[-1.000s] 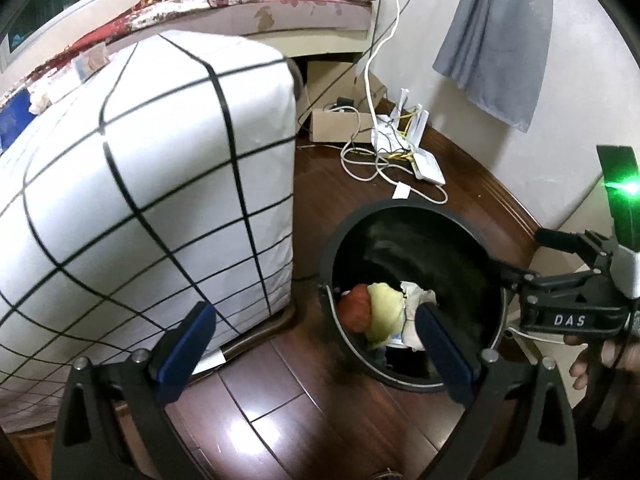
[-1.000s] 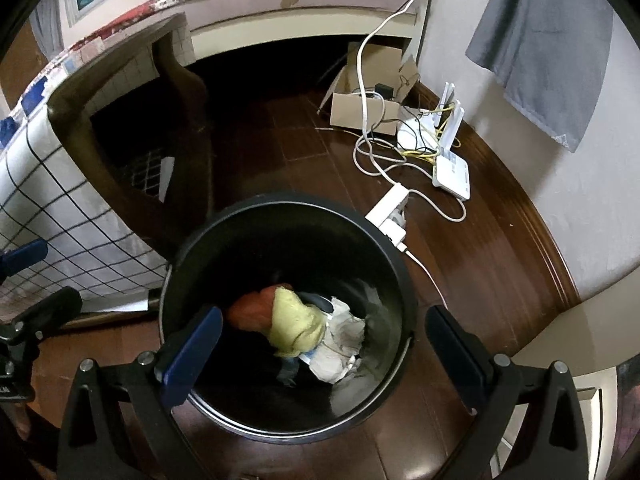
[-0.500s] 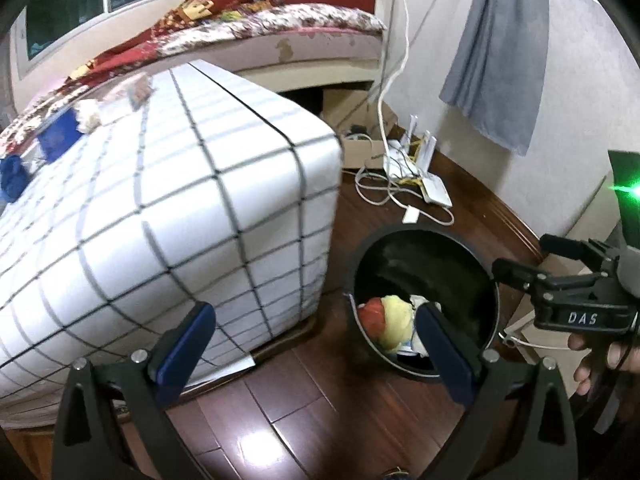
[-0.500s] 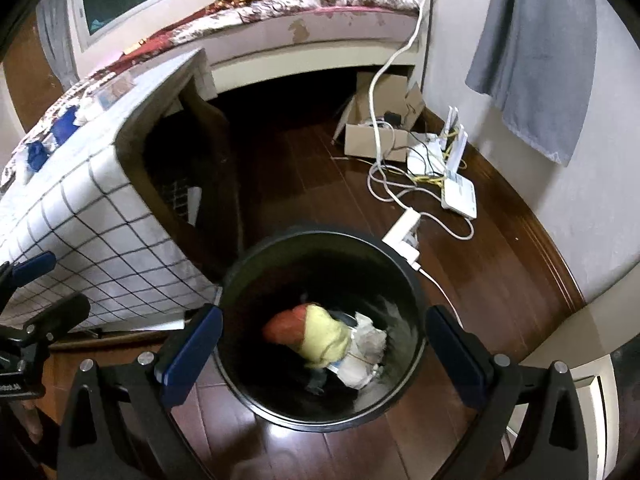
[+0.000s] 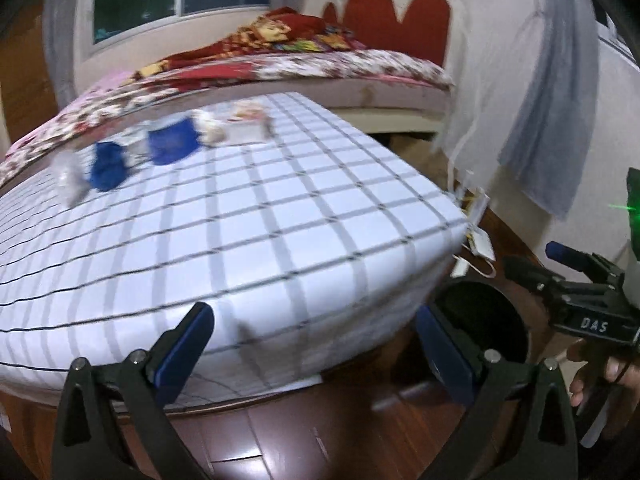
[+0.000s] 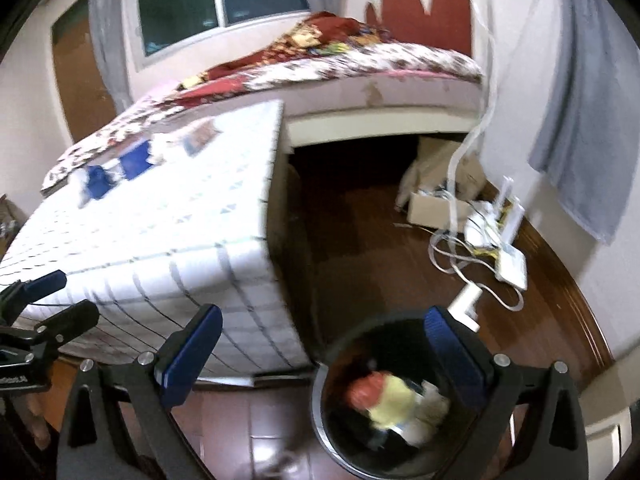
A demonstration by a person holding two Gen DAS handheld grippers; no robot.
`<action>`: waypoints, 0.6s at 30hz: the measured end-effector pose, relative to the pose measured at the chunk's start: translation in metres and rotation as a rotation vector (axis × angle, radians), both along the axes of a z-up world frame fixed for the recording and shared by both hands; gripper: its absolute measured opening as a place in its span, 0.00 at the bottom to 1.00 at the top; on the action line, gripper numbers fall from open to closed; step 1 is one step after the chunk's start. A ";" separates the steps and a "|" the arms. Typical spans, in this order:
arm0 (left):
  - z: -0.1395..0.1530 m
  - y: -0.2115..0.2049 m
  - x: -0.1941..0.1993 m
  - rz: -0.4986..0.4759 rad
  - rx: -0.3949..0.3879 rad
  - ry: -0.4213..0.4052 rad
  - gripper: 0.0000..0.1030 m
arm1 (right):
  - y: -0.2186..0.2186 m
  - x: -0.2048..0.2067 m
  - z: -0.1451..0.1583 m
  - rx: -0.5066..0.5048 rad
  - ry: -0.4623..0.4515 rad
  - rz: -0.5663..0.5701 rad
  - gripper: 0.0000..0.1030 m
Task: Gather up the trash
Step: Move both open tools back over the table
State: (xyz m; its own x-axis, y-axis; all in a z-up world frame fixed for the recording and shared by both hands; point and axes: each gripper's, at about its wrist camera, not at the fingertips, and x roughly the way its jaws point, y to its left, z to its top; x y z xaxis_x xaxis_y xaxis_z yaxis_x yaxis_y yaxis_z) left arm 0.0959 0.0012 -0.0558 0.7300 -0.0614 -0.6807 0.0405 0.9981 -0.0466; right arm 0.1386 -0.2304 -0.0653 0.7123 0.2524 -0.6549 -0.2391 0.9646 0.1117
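Trash in black bin, below spread, empty right tongs.
Left tongs likewise spread, empty; "DAS" readable on right tongs' body.

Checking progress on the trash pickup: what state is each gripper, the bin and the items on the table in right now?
left gripper: open, empty.
right gripper: open, empty, above the bin.
trash bin: on the floor, uncovered, holding red, yellow and white trash.
blue pieces: lying on the checked table, not yet collected.
white scraps: lying on the table, too blurred to identify.
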 end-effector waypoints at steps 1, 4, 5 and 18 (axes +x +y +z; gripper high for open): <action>0.001 0.011 0.000 0.020 0.002 -0.004 0.99 | 0.011 0.002 0.004 -0.004 -0.014 0.018 0.99; 0.006 0.040 0.002 0.076 0.004 -0.012 0.99 | 0.044 0.008 0.015 -0.013 -0.044 0.069 0.99; 0.007 0.049 0.002 0.091 0.003 -0.016 0.99 | 0.053 0.010 0.018 -0.010 -0.048 0.083 0.99; 0.025 0.154 0.018 0.273 0.001 -0.063 0.99 | 0.168 0.055 0.054 -0.018 -0.069 0.233 0.99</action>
State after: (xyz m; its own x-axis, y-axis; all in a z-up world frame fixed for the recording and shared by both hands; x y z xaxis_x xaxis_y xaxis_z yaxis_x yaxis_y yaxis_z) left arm 0.1140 0.1547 -0.0307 0.7603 0.1440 -0.6334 -0.2269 0.9726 -0.0513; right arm 0.1939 -0.0628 -0.0114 0.6795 0.4041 -0.6124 -0.4623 0.8840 0.0703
